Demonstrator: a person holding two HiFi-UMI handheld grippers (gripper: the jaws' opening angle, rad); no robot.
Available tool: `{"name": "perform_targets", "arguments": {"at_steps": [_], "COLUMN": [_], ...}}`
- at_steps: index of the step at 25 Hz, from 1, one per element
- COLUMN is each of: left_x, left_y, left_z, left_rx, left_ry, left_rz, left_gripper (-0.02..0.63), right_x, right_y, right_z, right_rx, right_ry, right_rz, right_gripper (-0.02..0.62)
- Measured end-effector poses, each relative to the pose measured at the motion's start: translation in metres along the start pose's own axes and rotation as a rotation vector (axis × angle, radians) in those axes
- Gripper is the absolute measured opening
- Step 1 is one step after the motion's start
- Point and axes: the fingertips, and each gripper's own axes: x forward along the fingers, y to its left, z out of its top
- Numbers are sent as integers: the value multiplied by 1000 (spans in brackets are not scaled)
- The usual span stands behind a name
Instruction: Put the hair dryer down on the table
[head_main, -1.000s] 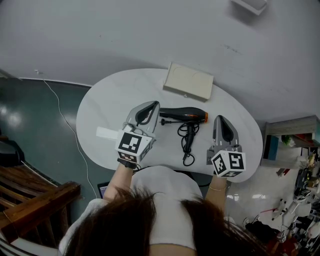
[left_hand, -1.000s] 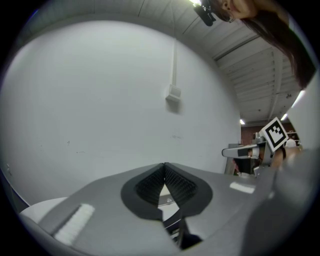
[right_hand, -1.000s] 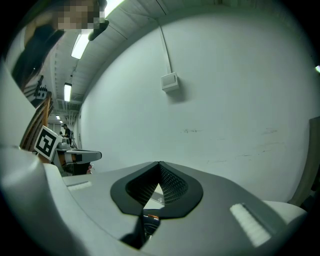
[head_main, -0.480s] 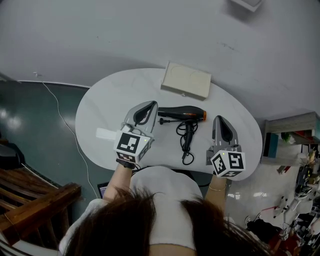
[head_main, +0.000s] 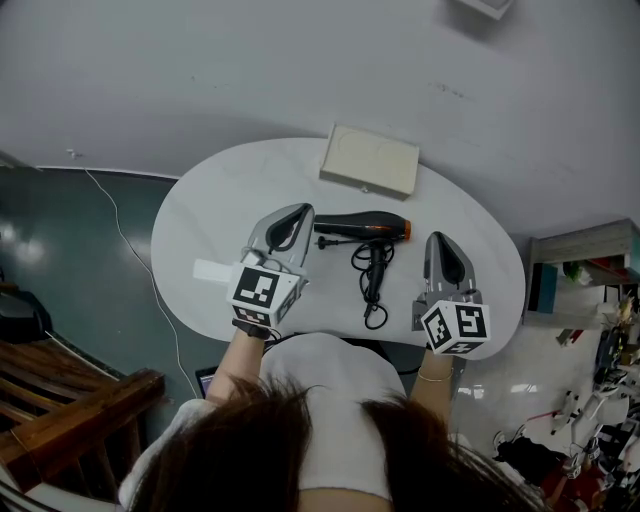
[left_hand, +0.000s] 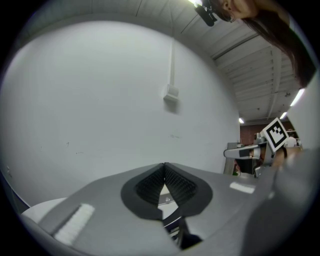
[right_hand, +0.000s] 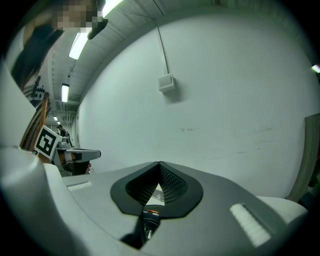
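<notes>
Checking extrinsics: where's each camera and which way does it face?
Head view: on the person's head, steeply down at table, hair dryer; own hair, forearms, left hand-held gripper, right hand-held gripper show.
Left gripper view: rides the left one, along shut jaws at the wall.
Right gripper view: rides the right one, shut jaws, same wall.
Shared: both gripper views show the wall box and each other's marker cube.

Black, orange-banded hair dryer (head_main: 362, 228); white table (head_main: 210, 215); cream box (head_main: 370, 160); teal floor (head_main: 80, 250).

Barely a flicker: the head view drifts, nudging the hair dryer (head_main: 360, 228) and beige box (head_main: 369, 161) slightly left.
</notes>
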Motion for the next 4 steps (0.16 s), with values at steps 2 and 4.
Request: {"name": "perform_targets", "arguments": {"at_steps": [2,4], "left_x": [-1,-1], "left_y": [-1,-1], "left_z": [0,0], "left_rx": [0,1], "left_ry": [0,2], "left_rz": [2,5], "left_gripper": [58,58], "right_x": [-1,-1], "right_y": [0,0], "right_z": [0,0], "right_rx": [-1,-1], "right_ry": [-1,-1], "right_rz": [3,6], "right_gripper": [2,2]}}
